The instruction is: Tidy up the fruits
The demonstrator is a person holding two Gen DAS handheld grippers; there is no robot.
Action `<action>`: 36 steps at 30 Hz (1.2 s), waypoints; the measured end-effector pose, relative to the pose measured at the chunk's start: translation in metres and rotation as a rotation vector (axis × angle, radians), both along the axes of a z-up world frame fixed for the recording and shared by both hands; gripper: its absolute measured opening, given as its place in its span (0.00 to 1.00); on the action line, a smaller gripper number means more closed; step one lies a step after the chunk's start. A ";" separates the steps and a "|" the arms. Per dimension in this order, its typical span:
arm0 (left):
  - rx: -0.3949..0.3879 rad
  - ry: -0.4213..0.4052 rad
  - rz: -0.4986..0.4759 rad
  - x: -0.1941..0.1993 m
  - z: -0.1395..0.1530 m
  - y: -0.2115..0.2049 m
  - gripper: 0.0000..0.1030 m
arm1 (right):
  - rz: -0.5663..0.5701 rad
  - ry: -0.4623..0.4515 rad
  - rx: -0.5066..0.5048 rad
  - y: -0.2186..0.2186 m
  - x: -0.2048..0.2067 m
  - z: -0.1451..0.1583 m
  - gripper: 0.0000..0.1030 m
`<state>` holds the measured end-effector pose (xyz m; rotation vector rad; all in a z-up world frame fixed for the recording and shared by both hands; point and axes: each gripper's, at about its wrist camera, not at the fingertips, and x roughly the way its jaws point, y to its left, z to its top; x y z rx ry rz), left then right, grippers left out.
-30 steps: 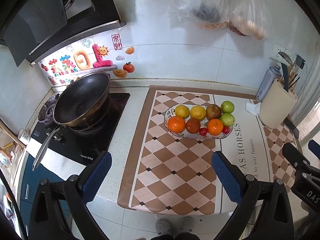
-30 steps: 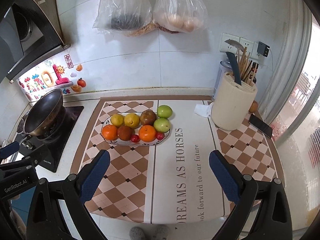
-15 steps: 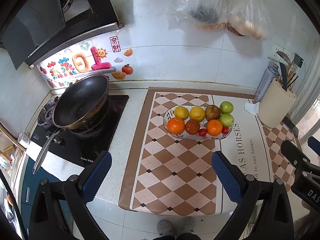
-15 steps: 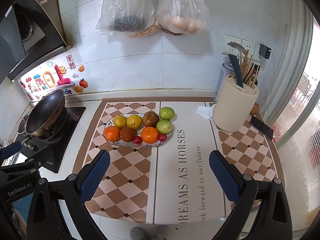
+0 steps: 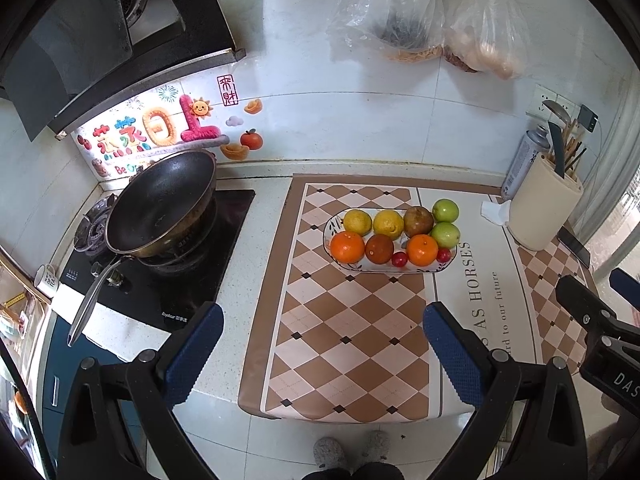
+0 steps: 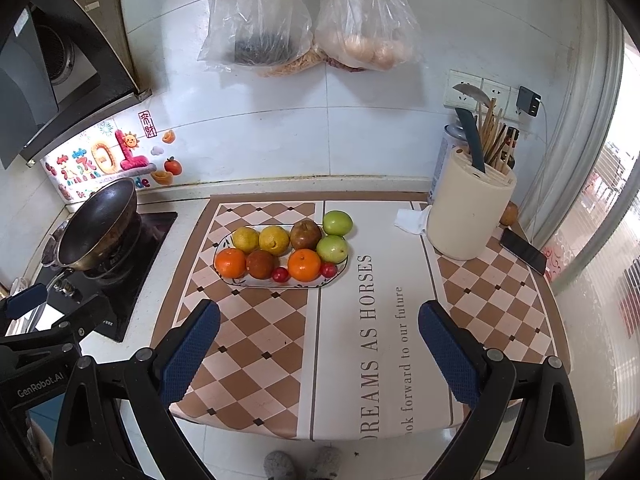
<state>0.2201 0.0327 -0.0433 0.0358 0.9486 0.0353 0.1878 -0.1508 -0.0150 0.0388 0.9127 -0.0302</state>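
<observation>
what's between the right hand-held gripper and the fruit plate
Nothing: in the right wrist view, only bare checkered mat lies between the open right hand-held gripper and the fruit plate.

Each handheld gripper had a black frame of triangular cut-out arms joined by silver screws, ending in two fingers [image 5: 192, 350] faced with blue dimpled pads. The left gripper [image 6: 48, 344] bore white "GenRobot.AI" lettering; the right gripper [image 5: 600, 332] showed "DAS". The person wore fuzzy grey slippers [image 5: 352, 450].
</observation>
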 end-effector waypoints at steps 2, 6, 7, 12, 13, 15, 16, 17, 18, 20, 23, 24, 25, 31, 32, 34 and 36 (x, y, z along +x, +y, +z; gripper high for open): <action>-0.003 0.000 0.000 -0.001 0.001 0.001 0.99 | -0.001 0.000 0.005 -0.001 -0.003 0.001 0.98; -0.002 -0.002 -0.001 -0.002 0.001 0.001 0.99 | 0.000 -0.002 0.005 -0.001 -0.005 0.002 0.98; -0.002 -0.001 -0.002 -0.002 0.000 0.001 0.99 | 0.001 -0.002 0.005 -0.001 -0.006 0.002 0.98; -0.005 -0.009 -0.003 -0.004 0.003 0.001 0.99 | 0.001 -0.005 0.009 -0.002 -0.008 0.004 0.98; -0.005 -0.010 -0.002 -0.004 0.004 0.001 0.99 | 0.001 -0.006 0.008 -0.002 -0.009 0.005 0.98; -0.002 -0.015 -0.001 -0.004 0.005 0.001 0.99 | 0.003 -0.008 0.007 -0.002 -0.009 0.007 0.98; -0.005 -0.015 0.000 -0.004 0.006 0.001 0.99 | 0.001 -0.008 0.007 -0.001 -0.009 0.007 0.98; -0.007 -0.017 0.001 -0.004 0.007 0.001 0.99 | 0.002 -0.009 0.005 -0.001 -0.010 0.008 0.98; -0.008 -0.020 0.001 -0.004 0.008 0.001 0.99 | 0.004 -0.007 0.006 -0.002 -0.009 0.007 0.99; -0.009 -0.024 0.001 -0.004 0.009 0.000 0.99 | 0.001 -0.008 0.005 -0.002 -0.009 0.007 0.99; -0.013 -0.029 0.004 -0.003 0.009 0.000 0.99 | 0.001 -0.008 0.004 -0.002 -0.009 0.010 0.99; -0.012 -0.030 0.004 -0.003 0.009 0.000 0.99 | 0.002 -0.007 0.002 -0.002 -0.008 0.010 0.99; -0.011 -0.031 0.004 -0.003 0.009 0.001 0.99 | 0.000 -0.007 0.001 -0.002 -0.008 0.011 0.99; -0.020 -0.039 0.003 -0.004 0.011 -0.001 0.99 | -0.008 -0.008 -0.002 -0.004 -0.009 0.014 1.00; -0.025 -0.037 0.001 -0.003 0.012 -0.001 0.99 | -0.007 -0.008 -0.003 -0.004 -0.009 0.014 1.00; -0.028 -0.038 0.002 -0.004 0.012 -0.001 0.99 | -0.006 -0.007 -0.003 -0.004 -0.010 0.014 1.00; -0.029 -0.038 -0.001 -0.004 0.012 -0.001 0.99 | -0.007 -0.009 -0.003 -0.004 -0.009 0.014 1.00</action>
